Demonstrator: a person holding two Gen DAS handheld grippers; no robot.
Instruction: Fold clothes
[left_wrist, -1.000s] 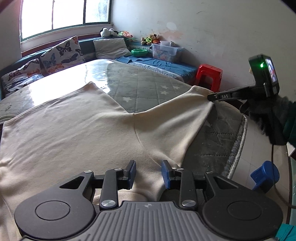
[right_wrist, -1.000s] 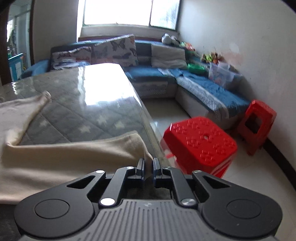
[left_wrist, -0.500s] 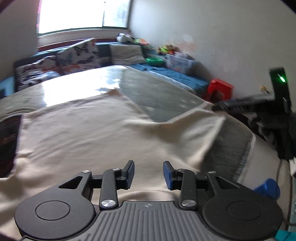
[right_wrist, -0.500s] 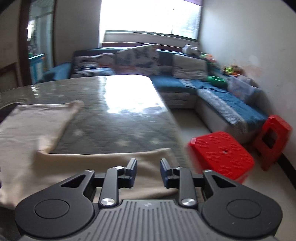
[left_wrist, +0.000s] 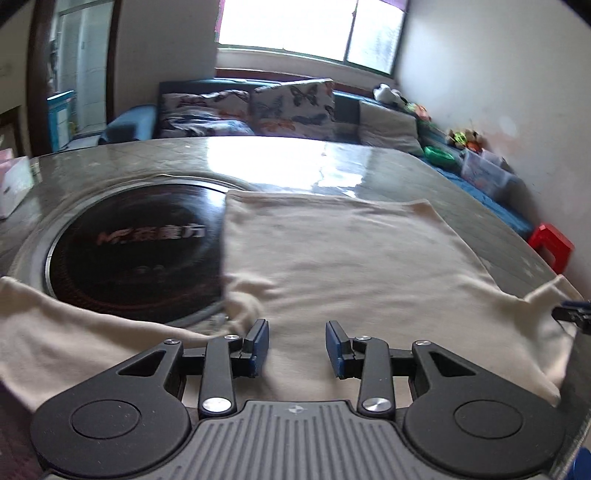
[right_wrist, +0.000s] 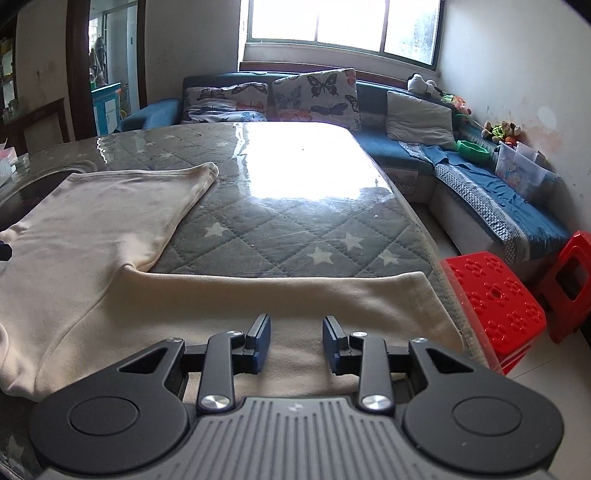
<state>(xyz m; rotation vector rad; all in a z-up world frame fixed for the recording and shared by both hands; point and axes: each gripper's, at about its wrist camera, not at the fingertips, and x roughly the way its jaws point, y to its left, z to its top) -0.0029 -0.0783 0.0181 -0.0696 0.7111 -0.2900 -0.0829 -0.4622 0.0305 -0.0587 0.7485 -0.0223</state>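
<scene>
A cream long-sleeved garment lies spread flat on the quilted table; it also shows in the right wrist view. My left gripper is open and empty, just above the garment's near middle. My right gripper is open and empty over the right sleeve, which lies flat toward the table's right edge. The tip of the right gripper shows at the right edge of the left wrist view, beside the sleeve. The left sleeve runs off to the left.
A round black cooktop is set in the table, partly under the garment. A white box sits at the far left. Red stools stand by the table's right edge. A blue sofa lines the back and right walls.
My right gripper has opened and let go of the right sleeve, which now lies flat. My left gripper has swung left, bringing the cooktop into view.
</scene>
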